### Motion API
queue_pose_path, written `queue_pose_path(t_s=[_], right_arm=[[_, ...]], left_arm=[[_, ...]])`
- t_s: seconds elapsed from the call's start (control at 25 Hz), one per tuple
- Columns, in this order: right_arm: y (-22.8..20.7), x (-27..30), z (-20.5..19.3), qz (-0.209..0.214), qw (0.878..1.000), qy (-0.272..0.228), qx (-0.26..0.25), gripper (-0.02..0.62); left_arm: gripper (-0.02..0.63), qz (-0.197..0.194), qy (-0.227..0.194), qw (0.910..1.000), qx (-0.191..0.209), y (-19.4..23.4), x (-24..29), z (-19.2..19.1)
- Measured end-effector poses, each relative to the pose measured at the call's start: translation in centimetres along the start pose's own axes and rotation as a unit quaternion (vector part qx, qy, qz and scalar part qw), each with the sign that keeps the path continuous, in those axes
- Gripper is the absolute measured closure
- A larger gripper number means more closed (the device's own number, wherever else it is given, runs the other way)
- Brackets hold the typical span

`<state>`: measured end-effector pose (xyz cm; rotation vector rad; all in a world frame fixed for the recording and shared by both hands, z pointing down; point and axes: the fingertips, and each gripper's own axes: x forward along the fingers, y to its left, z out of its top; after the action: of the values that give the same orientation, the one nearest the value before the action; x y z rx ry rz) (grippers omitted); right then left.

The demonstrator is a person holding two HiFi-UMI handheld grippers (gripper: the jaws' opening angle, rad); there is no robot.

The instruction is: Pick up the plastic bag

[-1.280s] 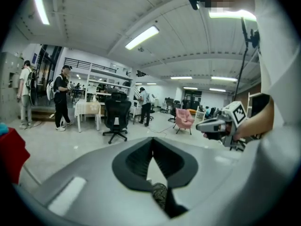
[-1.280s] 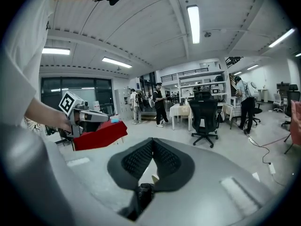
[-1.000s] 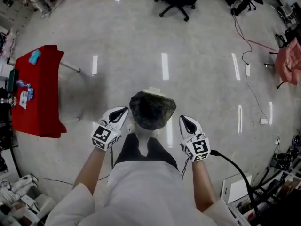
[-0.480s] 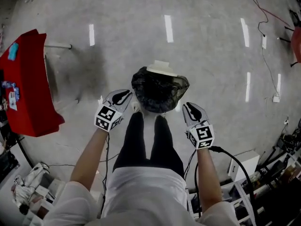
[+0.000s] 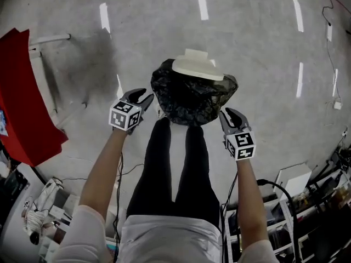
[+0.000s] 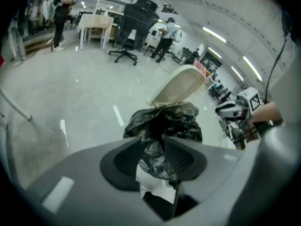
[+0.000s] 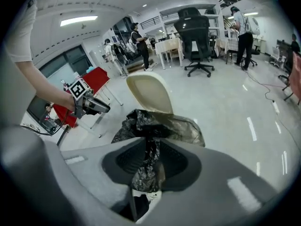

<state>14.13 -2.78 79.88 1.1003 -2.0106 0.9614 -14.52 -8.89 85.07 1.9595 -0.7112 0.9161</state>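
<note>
A black plastic bag (image 5: 192, 95) lines a bin on the floor, just ahead of the person's feet. The bin's cream lid (image 5: 196, 66) stands up at the far side. My left gripper (image 5: 143, 96) is at the bag's left rim and my right gripper (image 5: 230, 114) at its right rim. In the left gripper view a crumpled fold of the bag (image 6: 164, 124) hangs between the jaws of the left gripper (image 6: 157, 145), which are opening. In the right gripper view a strip of the bag (image 7: 150, 126) runs between the jaws of the right gripper (image 7: 151, 149), also opening.
A red-covered table (image 5: 22, 103) stands to the left on the grey floor. Shelves and cables (image 5: 296, 201) crowd the lower right. Office chairs (image 7: 197, 32) and standing people (image 6: 61, 8) are far off across the room.
The head view has dropped closer, so the bag and lid look larger. Both grippers have come in against the bag's rim and their jaws have parted.
</note>
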Motion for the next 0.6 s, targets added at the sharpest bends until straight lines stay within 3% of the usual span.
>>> queue_pose_path(t_s=[0.16, 0.4, 0.6], right_arm=[[-2.0, 4.4, -3.8, 0.008, 0.999, 0.036, 0.028, 0.422], [-3.7, 9.6, -8.8, 0.034, 0.992, 0.078, 0.096, 0.266], [-2.6, 12.7, -10.7, 0.081, 0.985, 0.101, 0.113, 0.235]], left_arm=[[0.388, -0.024, 0.032, 0.9969, -0.068, 3.8, 4.3, -3.5], [0.243, -0.105, 0.035, 0.9782, -0.176, 5.2, 8.8, -6.4], [0.229, -0.16, 0.015, 0.9623, -0.219, 4.2, 11.6, -6.3]])
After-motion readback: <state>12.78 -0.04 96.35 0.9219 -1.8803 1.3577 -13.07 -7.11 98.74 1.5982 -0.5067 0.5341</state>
